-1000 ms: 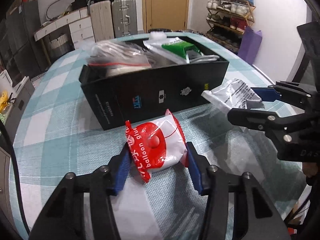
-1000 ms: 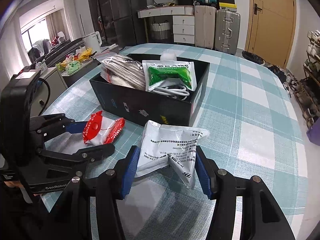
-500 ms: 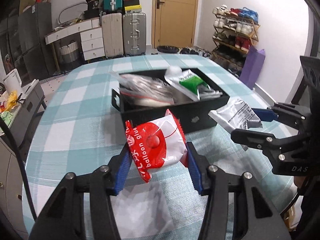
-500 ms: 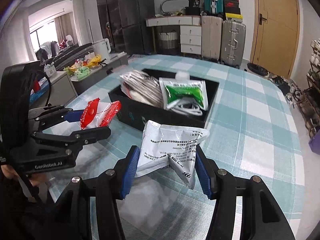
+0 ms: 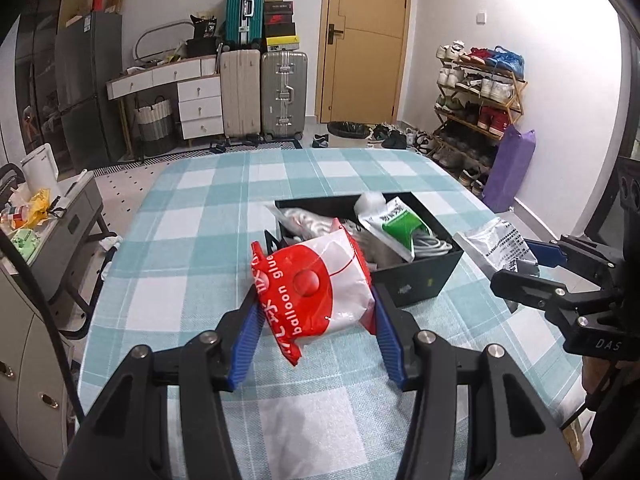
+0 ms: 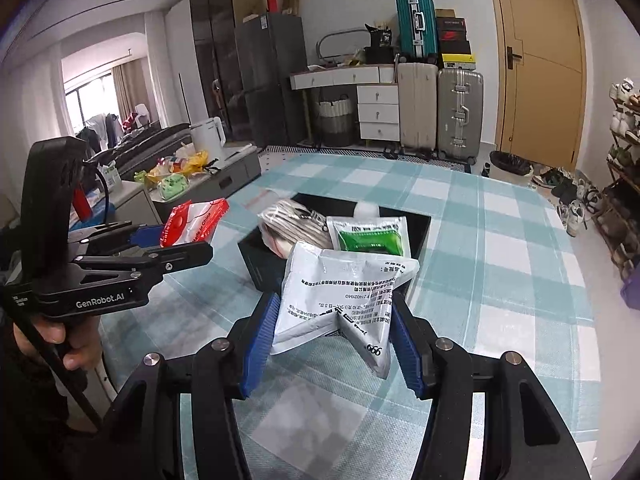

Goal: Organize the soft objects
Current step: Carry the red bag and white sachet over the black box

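My left gripper (image 5: 314, 320) is shut on a red and white balloon glue packet (image 5: 316, 292) and holds it in the air above the table, short of the black box (image 5: 416, 280). My right gripper (image 6: 334, 328) is shut on a white printed pouch (image 6: 340, 296), also held up in front of the box (image 6: 260, 264). The box holds a green and white pouch (image 6: 370, 236), a clear bag of striped material (image 6: 292, 224) and white cable. The left gripper with its packet (image 6: 192, 224) shows at the left of the right wrist view.
The table has a teal and white checked cloth (image 5: 192, 240). A grey cabinet with clutter (image 5: 48, 220) stands to its left. Suitcases (image 5: 264, 92), a drawer unit and a shoe rack (image 5: 476, 108) stand on the floor behind the table.
Both grippers have risen and pulled back from the box with their packets still held. The box now looks smaller and lower in both views.
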